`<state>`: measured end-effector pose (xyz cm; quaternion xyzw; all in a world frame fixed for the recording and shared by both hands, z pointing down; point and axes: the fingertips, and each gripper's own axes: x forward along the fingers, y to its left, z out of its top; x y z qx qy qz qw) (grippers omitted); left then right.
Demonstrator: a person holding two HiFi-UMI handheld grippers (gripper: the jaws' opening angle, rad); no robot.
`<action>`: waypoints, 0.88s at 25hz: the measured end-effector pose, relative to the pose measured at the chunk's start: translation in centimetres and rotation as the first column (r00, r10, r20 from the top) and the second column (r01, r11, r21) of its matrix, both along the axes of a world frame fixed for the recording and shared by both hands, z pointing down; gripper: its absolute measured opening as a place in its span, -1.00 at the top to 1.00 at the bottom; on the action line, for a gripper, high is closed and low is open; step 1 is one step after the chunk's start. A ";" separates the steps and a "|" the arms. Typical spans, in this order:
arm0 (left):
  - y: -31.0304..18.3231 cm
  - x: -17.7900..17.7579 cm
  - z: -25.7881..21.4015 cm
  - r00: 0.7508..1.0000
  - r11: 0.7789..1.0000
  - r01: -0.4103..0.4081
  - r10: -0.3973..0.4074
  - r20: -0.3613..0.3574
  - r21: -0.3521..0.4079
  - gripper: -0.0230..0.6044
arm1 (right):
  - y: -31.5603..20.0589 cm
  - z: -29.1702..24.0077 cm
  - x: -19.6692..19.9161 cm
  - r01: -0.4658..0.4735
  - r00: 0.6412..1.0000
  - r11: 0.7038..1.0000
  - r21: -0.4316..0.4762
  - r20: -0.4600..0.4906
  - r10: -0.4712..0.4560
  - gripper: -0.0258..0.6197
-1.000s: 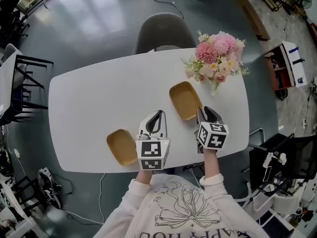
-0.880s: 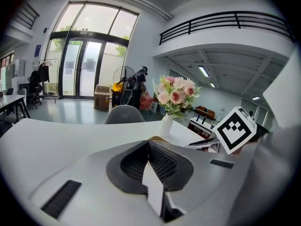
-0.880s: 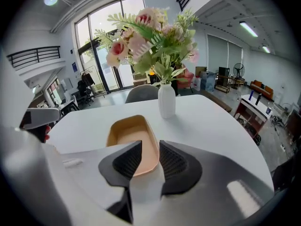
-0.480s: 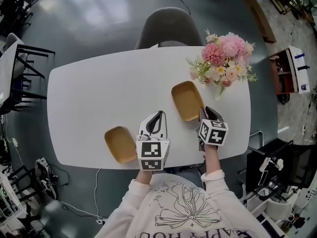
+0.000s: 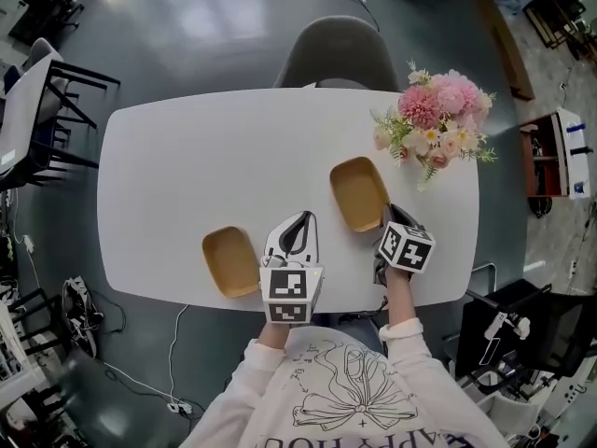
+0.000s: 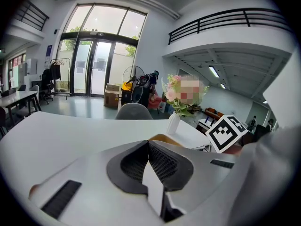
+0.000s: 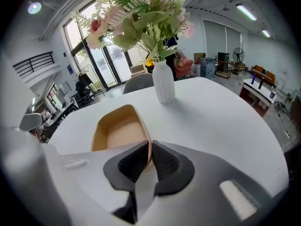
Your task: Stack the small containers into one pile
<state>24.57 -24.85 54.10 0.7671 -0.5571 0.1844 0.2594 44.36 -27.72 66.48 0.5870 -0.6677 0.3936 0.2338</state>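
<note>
**Q:** What is being gripped at the white table (image 5: 187, 175)?

**A:** The near rim of a tan container (image 5: 359, 192) is being pinched by the right gripper (image 5: 386, 215). Its jaws have just been closing. In the right gripper view, the container's thin wall is being squeezed between the two black pads (image 7: 164, 161).

**Q:** How is the left gripper being held?

**A:** The left gripper (image 5: 297, 222) is being held over the near part of the table. Its jaws are being pressed together at the tips, with nothing between them.

**Q:** Where are the two containers being kept?

**A:** The clamped container is being kept open side up toward the right of the table. It is lying between the right gripper and a bunch of pink flowers (image 5: 438, 115) in a white vase (image 7: 163, 86). The second container (image 5: 230, 260) is being left open side up by the near edge. It is just beside the left gripper, on that gripper's left, and well apart from the first. Whether gripper and container are touching cannot be told.

**Q:** What else is being shown?

**A:** A grey chair (image 5: 340, 54) is being kept pushed in at the far side of the table.
</note>
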 end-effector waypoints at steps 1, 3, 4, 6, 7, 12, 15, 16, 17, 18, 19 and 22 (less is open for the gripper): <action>0.2 -0.1 -0.2 1.000 1.000 0.009 -0.009 0.001 0.005 0.90 | 0.2 -0.2 -0.2 0.000 1.000 1.000 0.000 0.008 0.000 0.80; 0.6 -0.1 -0.7 1.000 1.000 0.026 -0.026 0.001 0.014 0.90 | 0.5 -0.9 -0.7 0.001 1.000 1.000 0.009 0.025 -0.001 0.81; 0.8 -0.2 -1.0 0.999 0.999 0.034 -0.034 0.001 0.018 0.90 | 0.7 -1.4 -1.0 -0.001 0.999 1.000 0.014 0.035 0.001 0.81; 1.5 -0.3 -1.6 0.999 0.998 0.052 -0.052 0.002 0.027 0.90 | 1.2 -2.3 -1.6 -0.006 0.998 1.000 0.024 0.056 0.004 0.81; 1.8 -0.3 -1.8 0.998 0.998 0.061 -0.061 0.003 0.032 0.90 | 1.5 -2.8 -1.9 -0.004 0.998 1.000 0.029 0.063 0.003 0.81; 3.8 -1.1 -3.7 0.994 0.992 0.113 -0.113 0.001 0.063 0.90 | 3.3 -5.6 -4.0 0.035 0.997 0.998 0.060 0.066 -0.039 0.81; 5.8 -2.2 -5.0 0.987 0.983 0.160 -0.160 0.002 0.089 0.90 | 4.4 -7.1 -5.7 0.071 0.994 0.995 0.076 0.080 -0.077 0.81; 6.5 -2.6 -5.3 0.984 0.980 0.176 -0.178 0.003 0.096 0.90 | 4.9 -7.5 -6.1 0.084 0.993 0.993 0.082 0.082 -0.090 0.81; 7.3 -2.9 -5.5 0.981 0.976 0.194 -0.195 0.005 0.102 0.90 | 5.3 -7.8 -6.5 0.097 0.991 0.991 0.088 0.080 -0.105 0.81; 8.1 -3.2 -5.6 0.977 0.971 0.212 -0.214 0.008 0.107 0.90 | 5.7 -8.1 -6.8 0.112 0.990 0.989 0.095 0.078 -0.119 0.81; 8.9 -3.5 -5.8 0.972 0.967 0.231 -0.234 0.011 0.111 0.90 | 6.1 -8.4 -7.2 0.126 0.988 0.987 0.101 0.078 -0.134 0.81; 11.8 -4.8 -6.4 0.954 0.948 0.295 -0.300 0.019 0.121 0.90 | 7.7 -9.2 -8.9 0.170 0.979 0.979 0.111 0.094 -0.181 0.81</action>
